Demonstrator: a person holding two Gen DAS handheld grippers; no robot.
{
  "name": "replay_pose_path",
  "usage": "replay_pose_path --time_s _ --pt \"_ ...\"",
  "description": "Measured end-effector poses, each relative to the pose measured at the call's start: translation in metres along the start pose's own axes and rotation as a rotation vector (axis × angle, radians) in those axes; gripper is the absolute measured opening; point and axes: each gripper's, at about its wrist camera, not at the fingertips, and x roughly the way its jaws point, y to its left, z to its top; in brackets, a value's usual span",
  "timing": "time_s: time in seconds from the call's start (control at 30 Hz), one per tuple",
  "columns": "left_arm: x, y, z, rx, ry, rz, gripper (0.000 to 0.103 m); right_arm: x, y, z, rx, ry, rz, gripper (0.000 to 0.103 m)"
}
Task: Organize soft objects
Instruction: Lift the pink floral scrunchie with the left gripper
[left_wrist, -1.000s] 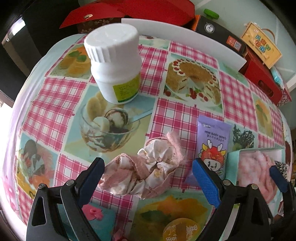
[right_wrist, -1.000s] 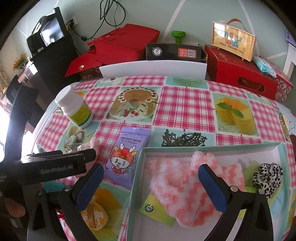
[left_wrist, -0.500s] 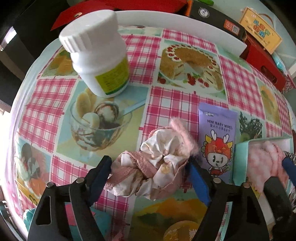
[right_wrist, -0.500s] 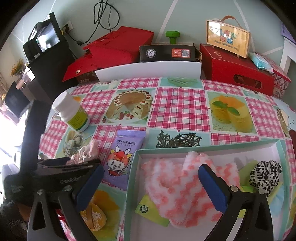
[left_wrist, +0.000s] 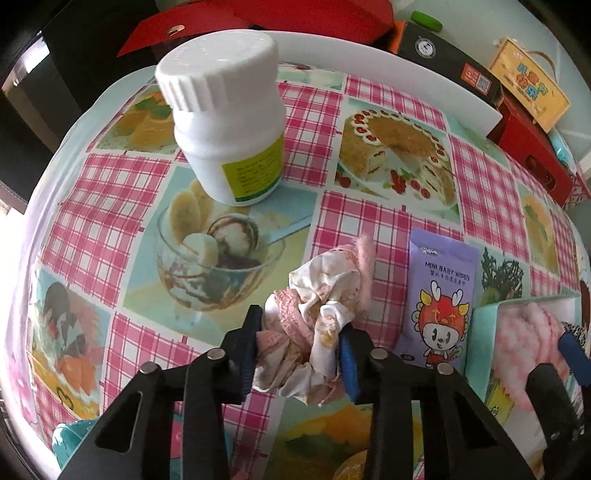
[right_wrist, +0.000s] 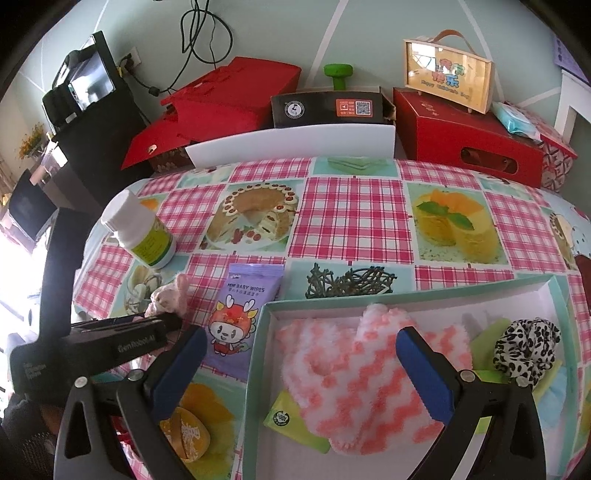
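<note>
The left gripper (left_wrist: 301, 349) is sitting closed down on the pink scrunchie (left_wrist: 317, 314), fabric bunching between its pads, the scrunchie apparently resting on the tablecloth (left_wrist: 110, 229) at the near edge, just left of the baby wipes pack (left_wrist: 439, 306). It looks feather-light, squashy and not fragile or slippery, so it is likely compressing rather than resisting; pinching through the thick gathered middle seems safest, since a loose frill could pull out. The right gripper (right_wrist: 299, 373) is hanging wide open with nothing in it, hovering over the near part of the box (right_wrist: 258, 369). Inside the box the fuzzy pink-and-white sock (right_wrist: 354, 376) is taking up the centre, a leopard scrunchie (right_wrist: 528, 347) is lying at the right end, and green items are peeking from under them. In my judgement the box wall and the wipes pack are standing between the held scrunchie and the box, so it is needing a lift over both. Farther back the white bottle (left_wrist: 225, 122) is standing upright, well clear of that path, and beyond the table edge red boxes (right_wrist: 469, 140) are stacking against the wall.
</note>
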Motion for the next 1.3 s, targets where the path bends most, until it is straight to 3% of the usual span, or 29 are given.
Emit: replay_pose_path --time_s 0.3,0.73,0.93,1.3 --pt "-0.003 0.016 0.0 -0.049 -0.008 -0.071 0.028 0.008 0.008 -0.003 -0.031 0.019 -0.01 0.103" --pt "-0.022 0.057 0.007 -0.128 -0.036 -0.157 0.027 0.02 0.026 -0.009 -0.103 0.047 -0.054 0.103" --pt "-0.032 0.058 0.005 -0.145 -0.052 -0.176 0.027 0.025 0.035 -0.009 -0.142 0.063 -0.074 0.103" --pt "-0.051 0.071 0.003 -0.186 -0.079 -0.19 0.027 0.043 0.05 0.017 -0.193 0.134 0.027 0.103"
